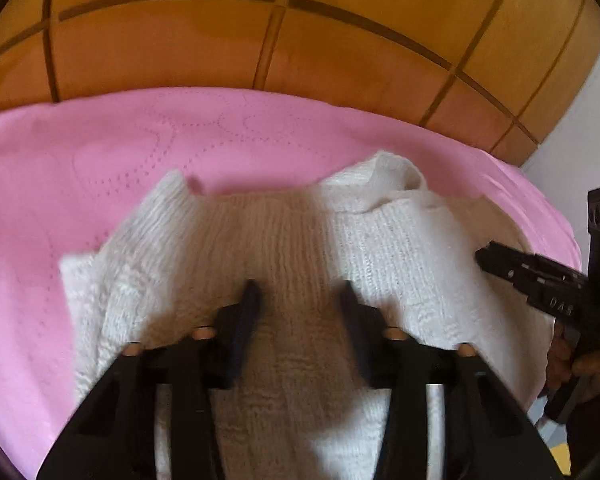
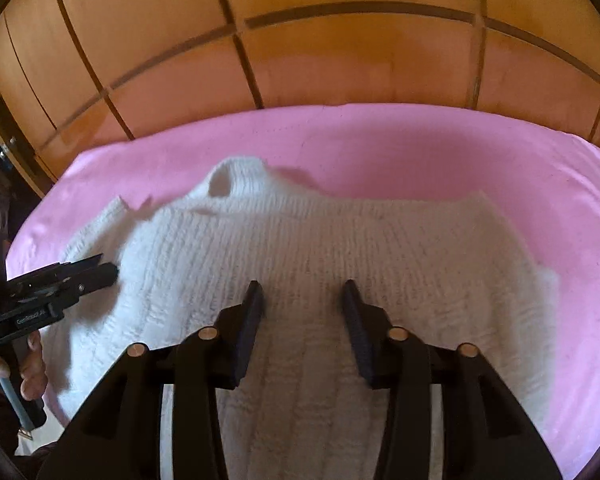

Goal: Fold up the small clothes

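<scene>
A white knitted sweater lies spread on a pink sheet, its collar at the far side. My left gripper hovers over the sweater's middle, jaws open and empty. My right gripper is also open and empty above the sweater on the pink sheet. The right gripper also shows in the left wrist view, at the sweater's right edge. The left gripper shows in the right wrist view, at the sweater's left edge; its jaws look nearly together there.
A wooden panelled headboard or cabinet rises behind the pink sheet, also in the right wrist view. A white wall stands at the right. A hand holds the left gripper's handle.
</scene>
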The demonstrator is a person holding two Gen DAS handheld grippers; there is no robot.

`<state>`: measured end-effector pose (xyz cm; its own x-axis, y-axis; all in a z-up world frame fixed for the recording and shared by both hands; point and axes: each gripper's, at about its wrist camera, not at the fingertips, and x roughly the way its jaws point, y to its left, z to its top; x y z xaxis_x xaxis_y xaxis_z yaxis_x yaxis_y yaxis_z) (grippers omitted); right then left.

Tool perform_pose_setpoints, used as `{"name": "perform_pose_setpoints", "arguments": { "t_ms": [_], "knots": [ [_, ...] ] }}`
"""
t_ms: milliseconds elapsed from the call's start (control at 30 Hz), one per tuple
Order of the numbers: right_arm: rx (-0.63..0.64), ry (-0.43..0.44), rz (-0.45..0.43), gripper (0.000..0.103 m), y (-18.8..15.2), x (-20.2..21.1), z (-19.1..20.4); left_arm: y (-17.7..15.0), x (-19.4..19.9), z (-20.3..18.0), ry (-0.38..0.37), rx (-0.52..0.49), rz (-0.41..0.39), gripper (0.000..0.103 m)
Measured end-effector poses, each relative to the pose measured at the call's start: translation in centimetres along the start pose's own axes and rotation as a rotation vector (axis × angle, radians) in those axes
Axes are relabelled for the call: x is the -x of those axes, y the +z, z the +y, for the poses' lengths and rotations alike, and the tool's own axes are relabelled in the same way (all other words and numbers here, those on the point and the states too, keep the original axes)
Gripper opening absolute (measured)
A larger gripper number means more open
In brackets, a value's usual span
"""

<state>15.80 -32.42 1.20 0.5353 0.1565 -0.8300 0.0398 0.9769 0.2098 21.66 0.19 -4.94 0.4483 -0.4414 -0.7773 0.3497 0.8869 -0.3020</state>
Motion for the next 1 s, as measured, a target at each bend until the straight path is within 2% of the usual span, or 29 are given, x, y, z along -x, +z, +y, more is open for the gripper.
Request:
{"name": "perform_pose_setpoints", "arguments": {
  "t_ms": [33,67,167,267,367,500,567,600,700,767,833,867,900,1000],
  "knots": [
    [-0.001,0.01,0.003,0.012,0.0,-0.1,0.0,0.0,0.2,0.3,-0.019,0.017,-0.014,0.008],
    [-0.002,0.016,0.003,0.004,0.1,0.0,-0.1,0.0,0.5,0.5,-0.025,0.033,-0.026,0.005],
    [0.017,0.014,-0.029,0.004,0.4,1.4,0.0,0.3,1.9,0.7,-0.029,0.054,-0.094,0.004],
    [0.016,0.02,-0.105,0.003,1.7,3.4,0.0,1.3,2.9,0.6,-0.027,0.063,-0.151,0.004],
    [0.03,-0.002,-0.138,0.003,2.7,3.3,0.6,2.4,3.0,0.2,-0.006,0.061,-0.187,0.004],
    [0.009,-0.047,-0.074,0.003,3.1,0.0,0.0,3.7,0.2,-0.2,0.077,0.049,-0.138,0.004],
    [-0.02,-0.065,-0.014,0.004,2.7,-2.7,-0.7,3.6,-2.7,0.5,0.113,0.064,-0.043,0.004],
    [-0.028,-0.071,-0.004,0.003,2.6,-3.5,-1.0,3.4,-3.8,0.9,0.13,0.075,-0.022,0.006],
    [-0.049,-0.068,-0.023,0.005,2.3,-3.9,-1.4,3.1,-3.9,1.8,0.113,0.11,-0.028,0.007],
    [-0.042,-0.06,-0.024,0.011,2.4,-3.5,-1.4,3.2,-2.9,1.8,0.104,0.123,-0.029,0.01],
    [-0.039,-0.065,-0.035,0.027,2.3,-2.2,-1.4,3.1,-1.2,1.6,0.108,0.124,-0.048,0.019],
    [-0.041,-0.067,-0.047,0.043,2.3,-1.5,-1.3,2.9,-0.2,1.4,0.109,0.121,-0.065,0.026],
    [-0.041,-0.062,-0.064,0.046,2.2,-0.5,-1.1,2.5,0.6,1.2,0.108,0.118,-0.078,0.032],
    [-0.006,-0.022,-0.106,0.046,1.1,2.4,0.1,0.6,3.6,0.5,0.069,0.109,-0.128,0.033]
  ]
}}
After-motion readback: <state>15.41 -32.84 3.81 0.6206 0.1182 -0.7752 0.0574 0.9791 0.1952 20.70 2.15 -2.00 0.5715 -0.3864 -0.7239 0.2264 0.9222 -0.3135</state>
